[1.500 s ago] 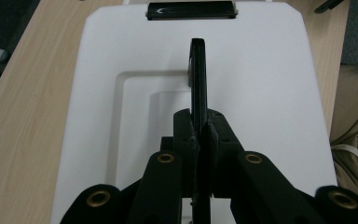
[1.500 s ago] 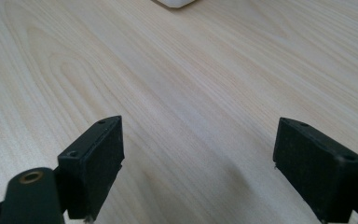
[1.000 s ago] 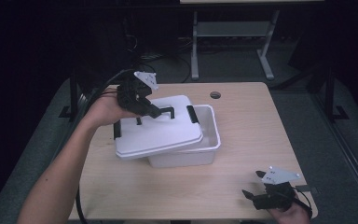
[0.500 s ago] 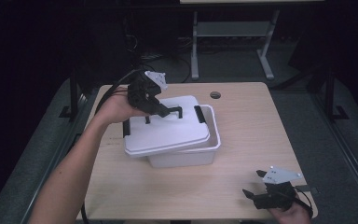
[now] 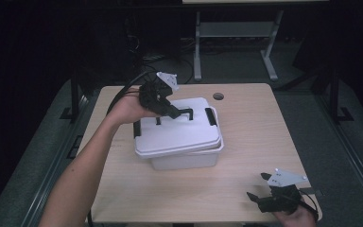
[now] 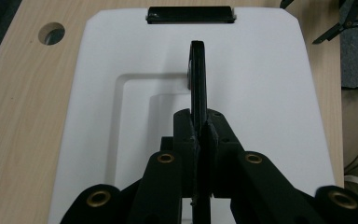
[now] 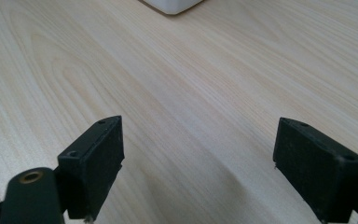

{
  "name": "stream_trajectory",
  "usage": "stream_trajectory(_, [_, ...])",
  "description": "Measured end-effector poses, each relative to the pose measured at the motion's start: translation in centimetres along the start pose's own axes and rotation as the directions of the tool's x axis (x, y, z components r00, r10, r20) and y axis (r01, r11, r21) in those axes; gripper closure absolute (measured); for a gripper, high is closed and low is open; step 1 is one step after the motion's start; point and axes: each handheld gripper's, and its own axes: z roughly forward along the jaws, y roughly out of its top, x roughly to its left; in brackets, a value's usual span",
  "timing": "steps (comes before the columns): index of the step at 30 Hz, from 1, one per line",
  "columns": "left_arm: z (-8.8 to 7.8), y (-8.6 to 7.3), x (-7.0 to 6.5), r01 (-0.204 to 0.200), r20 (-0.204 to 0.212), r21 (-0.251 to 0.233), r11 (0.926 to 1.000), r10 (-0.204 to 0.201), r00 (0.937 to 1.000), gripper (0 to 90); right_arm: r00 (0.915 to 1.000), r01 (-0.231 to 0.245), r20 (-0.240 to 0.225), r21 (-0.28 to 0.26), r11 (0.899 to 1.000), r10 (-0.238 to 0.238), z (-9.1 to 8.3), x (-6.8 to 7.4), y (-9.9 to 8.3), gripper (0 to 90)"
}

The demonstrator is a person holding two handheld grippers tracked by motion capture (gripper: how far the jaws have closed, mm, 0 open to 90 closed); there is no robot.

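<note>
At the near right corner of the surface [image 5: 264, 142] the right tongs [image 5: 264, 189] rest with jaws wide apart, while farther off, mid-surface, the left tongs [image 5: 177, 113] are clamped on the black handle [image 6: 197, 70] of the white lid [image 5: 175, 132], which sits askew on the box [image 5: 184, 158].

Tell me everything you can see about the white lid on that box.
The white lid looks like smooth plastic, rectangular with rounded corners and a stepped recess on top. A black handle stands upright at its middle, pinched by the left gripper. A black latch sits at one end. It lies skewed over the white box.
</note>
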Motion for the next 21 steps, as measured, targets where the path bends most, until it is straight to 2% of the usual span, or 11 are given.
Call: stream_trajectory(21, [3.0, 0.9, 1.0, -0.01, 0.045, 0.005, 0.9999, 0.01, 0.999, 84.1, 0.9999, 0.014, -0.003, 0.007, 1.0, -0.014, 0.1, -0.1, 0.1, 15.8])
